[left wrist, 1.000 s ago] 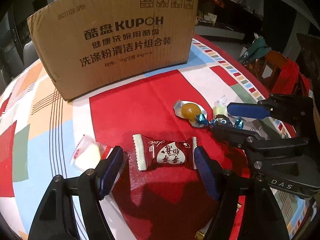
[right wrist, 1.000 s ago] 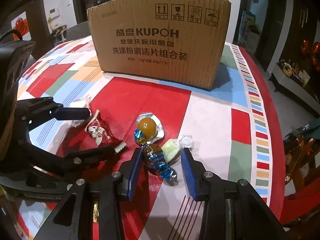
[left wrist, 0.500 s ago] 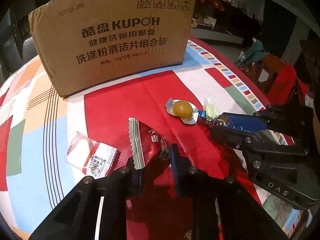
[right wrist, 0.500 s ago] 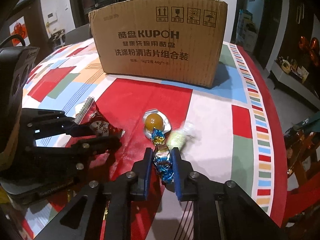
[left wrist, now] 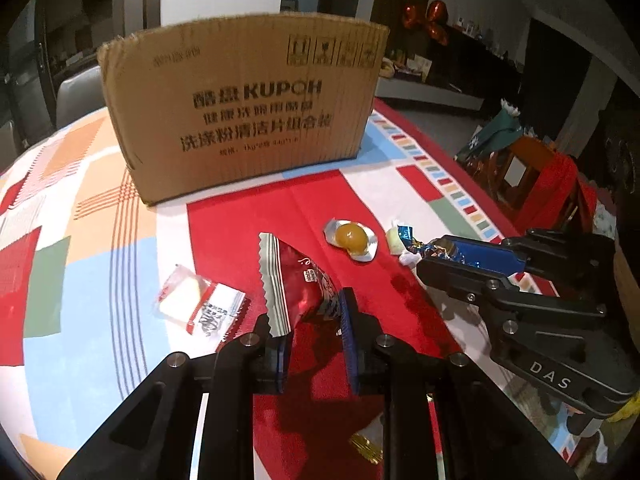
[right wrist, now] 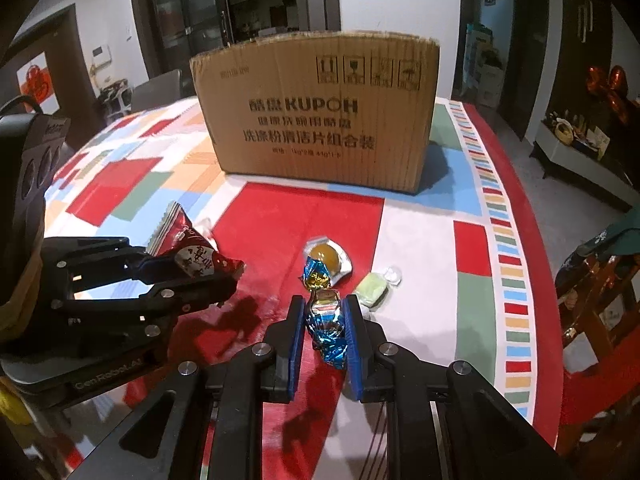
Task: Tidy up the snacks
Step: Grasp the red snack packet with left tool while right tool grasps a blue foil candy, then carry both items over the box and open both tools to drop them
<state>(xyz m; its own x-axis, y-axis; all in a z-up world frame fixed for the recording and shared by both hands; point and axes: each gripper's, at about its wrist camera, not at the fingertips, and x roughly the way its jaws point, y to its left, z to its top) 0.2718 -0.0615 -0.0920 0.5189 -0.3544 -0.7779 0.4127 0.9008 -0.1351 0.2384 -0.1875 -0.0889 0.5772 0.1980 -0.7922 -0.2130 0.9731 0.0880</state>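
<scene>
My left gripper (left wrist: 310, 312) is shut on a red snack packet (left wrist: 298, 280) with white serrated ends, held above the table; it also shows in the right wrist view (right wrist: 192, 254). My right gripper (right wrist: 324, 316) is shut on a blue and gold foil candy (right wrist: 326, 312), lifted off the cloth; it also shows in the left wrist view (left wrist: 436, 248). A brown cardboard box (left wrist: 244, 100) stands at the back, its top open. An orange jelly cup (left wrist: 352, 236), a pale green candy (right wrist: 374, 286) and a white wrapped sweet (left wrist: 200, 306) lie on the table.
The table carries a patchwork cloth (left wrist: 80, 216) of red, blue, orange and green. Its right edge (right wrist: 540, 280) drops off toward a wooden chair with red cloth (left wrist: 548, 188). A small gold wrapper (left wrist: 366, 446) lies below the left gripper.
Both grippers have shut on their snacks and lifted them: the left with the red packet, the right with the blue foil candy. Both have risen and pulled back from the table.
</scene>
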